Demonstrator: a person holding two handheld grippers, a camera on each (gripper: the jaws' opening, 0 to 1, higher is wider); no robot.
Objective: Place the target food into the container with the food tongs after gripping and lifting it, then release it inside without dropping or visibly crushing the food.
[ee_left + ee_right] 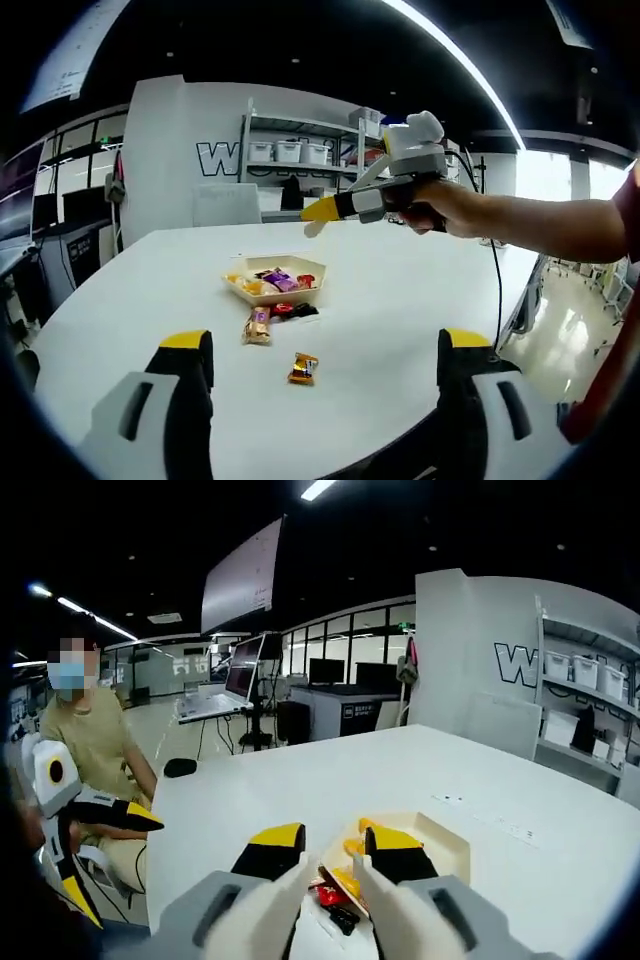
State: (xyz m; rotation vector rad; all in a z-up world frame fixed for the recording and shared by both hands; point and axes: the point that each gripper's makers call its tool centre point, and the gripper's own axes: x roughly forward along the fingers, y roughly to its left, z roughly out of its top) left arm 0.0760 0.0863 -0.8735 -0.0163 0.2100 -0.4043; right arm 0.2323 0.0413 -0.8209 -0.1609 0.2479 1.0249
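Nearest the camera in the left gripper view, the left gripper [325, 360] hangs over the near edge of the tabletop [400, 290] with its jaws spread wide and nothing between them. Just past it lies a gold-wrapped candy [303, 368], then a tan snack packet [258, 326] and a red-and-black wrapper [291, 310], all loose just in front of the tray [277, 281], which sits mid-table already holding wrapped sweets. The right gripper [312, 227] hovers above the far side of the tray; in its own view its jaws [333, 852] are nearly together with nothing visibly pinched, tray [440, 842] and a red wrapper right below. No tongs anywhere that I can see, tbh. Which snack is the target, I can't tell. I'd drop straight down on one loose piece and squeeze gently. Only the neighbouring wrappers crowd the pick. Someone's sitting off the table's far corner, well clear.
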